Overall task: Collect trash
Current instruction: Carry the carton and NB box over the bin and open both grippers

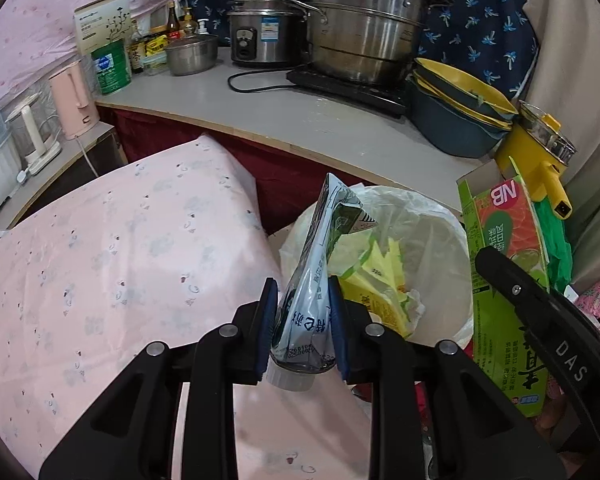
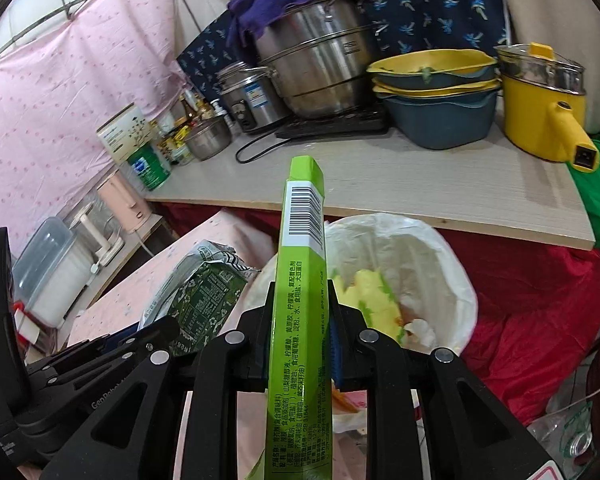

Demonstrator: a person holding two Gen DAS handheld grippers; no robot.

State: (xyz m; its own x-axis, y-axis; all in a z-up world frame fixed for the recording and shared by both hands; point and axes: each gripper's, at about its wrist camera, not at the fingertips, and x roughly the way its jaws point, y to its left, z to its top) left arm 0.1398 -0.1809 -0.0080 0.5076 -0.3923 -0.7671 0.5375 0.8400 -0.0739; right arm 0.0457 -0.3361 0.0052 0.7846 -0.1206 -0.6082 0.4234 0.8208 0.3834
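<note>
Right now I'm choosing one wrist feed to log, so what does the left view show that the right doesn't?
Only the left view shows the pouch's white cap and the green box's orange front. Only the right view shows the box's barcode and a clear bottle. Both show the left gripper clamping the pouch, the right gripper clamping the green box, and the lined bin.

Cramped home kitchen: rice cooker, steamer pot, stacked bowls, kettle.

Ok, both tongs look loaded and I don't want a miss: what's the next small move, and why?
Probably ease the left tongs forward over the lined bin and open them: the squeezed tube hangs just short of its near rim, while the green box waits in the right tongs.
</note>
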